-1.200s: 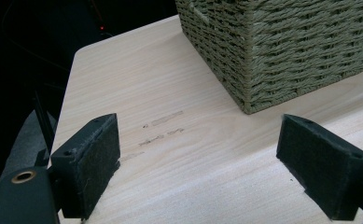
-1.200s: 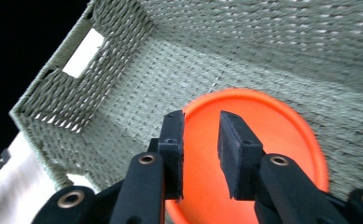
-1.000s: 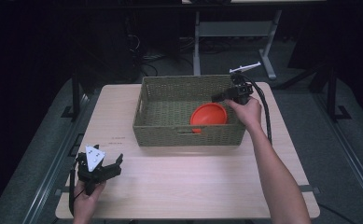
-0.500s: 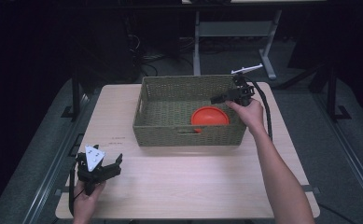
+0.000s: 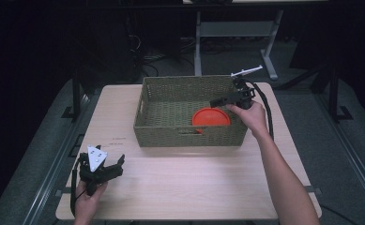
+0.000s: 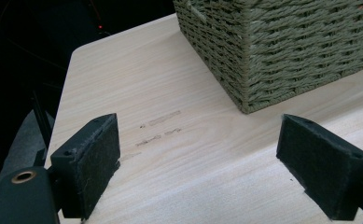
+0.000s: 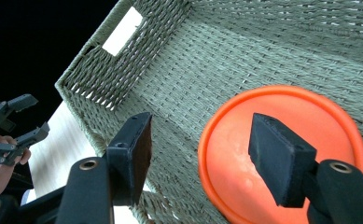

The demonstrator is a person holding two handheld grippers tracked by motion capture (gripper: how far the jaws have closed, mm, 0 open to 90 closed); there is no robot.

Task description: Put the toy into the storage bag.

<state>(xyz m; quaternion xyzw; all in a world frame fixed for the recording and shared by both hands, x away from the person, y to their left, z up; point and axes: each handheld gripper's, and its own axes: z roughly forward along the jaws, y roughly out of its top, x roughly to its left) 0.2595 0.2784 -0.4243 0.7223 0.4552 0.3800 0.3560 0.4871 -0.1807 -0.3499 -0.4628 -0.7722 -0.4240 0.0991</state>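
Lying flat in the woven basket (image 5: pixel 189 136), against its near right wall, the orange plate (image 5: pixel 211 117) sits free below the right gripper (image 5: pixel 222 101), whose jaws have just been opening, nothing between them. The left gripper (image 5: pixel 106 169), jaws spread, rests near the table (image 5: pixel 194 187) edge.

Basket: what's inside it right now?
An orange plate lies flat on the basket floor at its right end. The near wall hides the plate's front edge and the floor along it.

Both forearms are bare, no sleeves. The left black two-jaw tongs (image 5: pixel 109 165) carry a grey three-cornered plate on top; the right black two-jaw tongs (image 5: pixel 221 100) trail a thick black cable. Jaws end in black felt-like rectangular pads (image 6: pixel 91 164) with brass-ringed screw holes
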